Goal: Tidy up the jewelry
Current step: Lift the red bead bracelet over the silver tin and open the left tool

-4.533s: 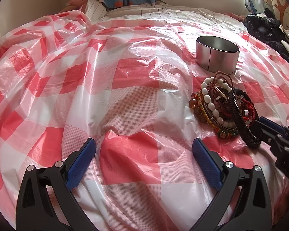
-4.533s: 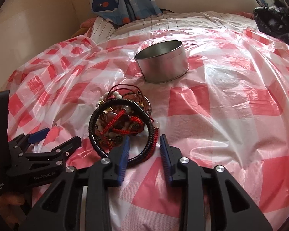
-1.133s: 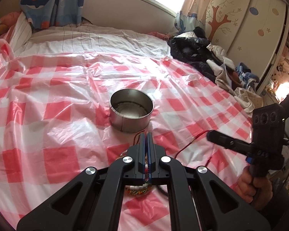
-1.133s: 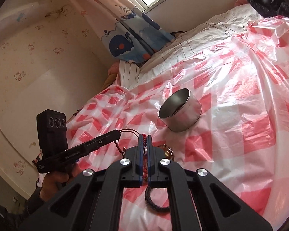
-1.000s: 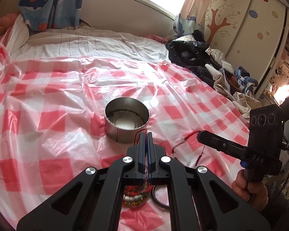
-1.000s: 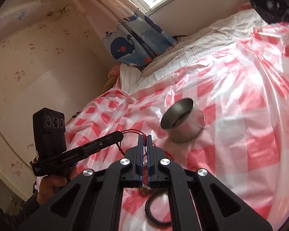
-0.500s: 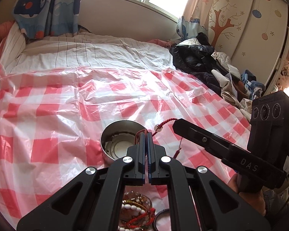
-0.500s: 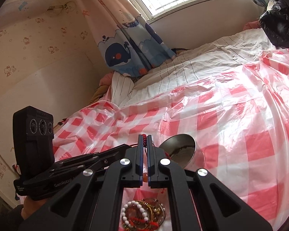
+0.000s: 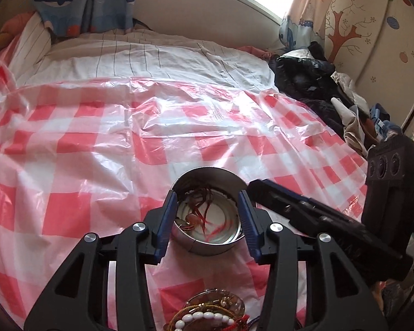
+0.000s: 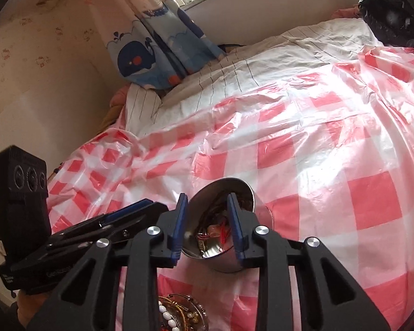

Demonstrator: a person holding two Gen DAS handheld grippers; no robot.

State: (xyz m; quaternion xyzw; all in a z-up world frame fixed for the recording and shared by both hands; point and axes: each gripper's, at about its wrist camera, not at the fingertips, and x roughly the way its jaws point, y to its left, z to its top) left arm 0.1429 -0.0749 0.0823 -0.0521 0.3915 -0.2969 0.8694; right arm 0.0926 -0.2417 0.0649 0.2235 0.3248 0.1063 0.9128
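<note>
Both claws, left claw (image 9: 207,215) and right claw (image 10: 205,219), opening empty over the steel tin (image 9: 209,244) at 12 o'clock so the red string bracelet (image 9: 200,215) lands inside.

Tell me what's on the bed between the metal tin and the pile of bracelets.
Nothing: in the left wrist view only bare checkered plastic sheet lies between the metal tin and the pile of bracelets.
</note>
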